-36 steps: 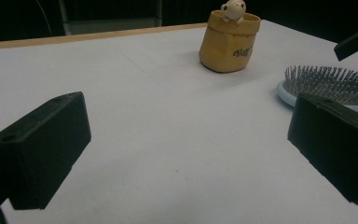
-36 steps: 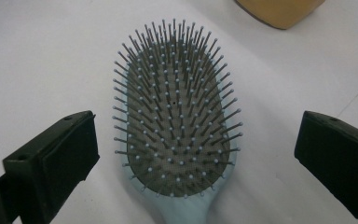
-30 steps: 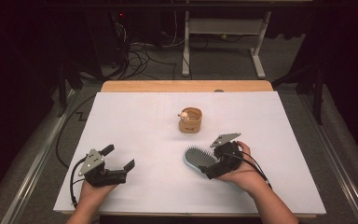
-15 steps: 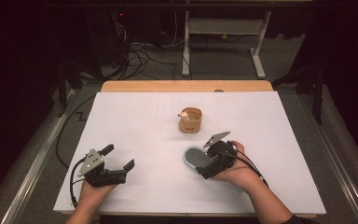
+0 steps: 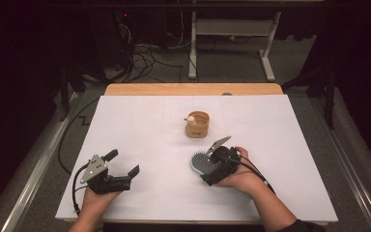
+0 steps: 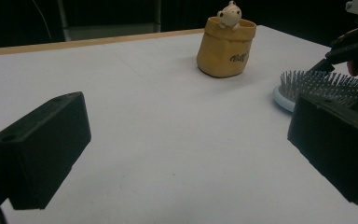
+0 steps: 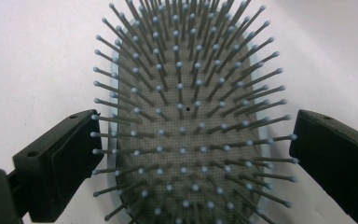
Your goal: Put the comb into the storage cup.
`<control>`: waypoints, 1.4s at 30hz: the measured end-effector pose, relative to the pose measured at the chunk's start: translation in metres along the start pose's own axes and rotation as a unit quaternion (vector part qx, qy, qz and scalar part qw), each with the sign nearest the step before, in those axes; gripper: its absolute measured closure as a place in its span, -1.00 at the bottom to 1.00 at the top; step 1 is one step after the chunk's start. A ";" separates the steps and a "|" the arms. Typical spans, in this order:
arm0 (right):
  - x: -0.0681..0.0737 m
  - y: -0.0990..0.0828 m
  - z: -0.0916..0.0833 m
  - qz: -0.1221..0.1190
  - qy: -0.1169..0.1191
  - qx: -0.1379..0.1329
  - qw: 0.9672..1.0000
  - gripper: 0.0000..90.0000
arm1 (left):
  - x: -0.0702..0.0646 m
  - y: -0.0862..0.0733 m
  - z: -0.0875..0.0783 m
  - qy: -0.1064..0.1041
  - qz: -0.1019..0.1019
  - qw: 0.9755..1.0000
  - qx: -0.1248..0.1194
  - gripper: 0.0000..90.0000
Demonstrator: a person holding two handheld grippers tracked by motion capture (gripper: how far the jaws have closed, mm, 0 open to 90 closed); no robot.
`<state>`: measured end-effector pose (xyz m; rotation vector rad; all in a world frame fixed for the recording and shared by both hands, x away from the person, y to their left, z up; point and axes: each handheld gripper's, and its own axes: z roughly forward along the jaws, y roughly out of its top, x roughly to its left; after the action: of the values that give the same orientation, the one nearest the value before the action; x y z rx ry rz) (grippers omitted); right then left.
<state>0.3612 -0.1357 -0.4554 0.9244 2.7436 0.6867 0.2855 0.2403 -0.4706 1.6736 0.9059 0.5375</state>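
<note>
Right gripper sits over the pale-blue oval paddle hairbrush with grey ball-tipped bristles, which lies bristles-up on the white table cover, at about 5 o'clock from table centre. In the right gripper view the brush lies between the jaws: they stand wide, one each side of the pad, left jaw touching the outer bristle tips, right jaw just clear. Nothing clamped yet.

Left gripper rests low at 7 o'clock, jaws spread wide and empty, well apart from the brush. The tan crinkled pouch-shaped holder with a small cream animal figure peeking out stands upright at 12 o'clock from the brush, near but not touching.

Step in hand, as I read it: grasp the brush.
- Get the pads lower, onto the plastic rim; closing on bristles will likely bend them and slip.
- Centre the head before closing; the left jaw is closer now.
- Handle is hidden under the hand, so I can't tell whether it offers a better grip.
- Lift straight up, stay clear of the holder.
</note>
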 end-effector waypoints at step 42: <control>-0.001 0.005 0.006 -0.017 -0.004 0.009 1.000 -0.73 | 0.003 0.000 -0.001 0.005 -0.004 1.000 -0.004 -1.00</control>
<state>0.3664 -0.1301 -0.4584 0.8800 2.7565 0.6519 0.2865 0.2438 -0.4711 1.6603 0.9160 0.5441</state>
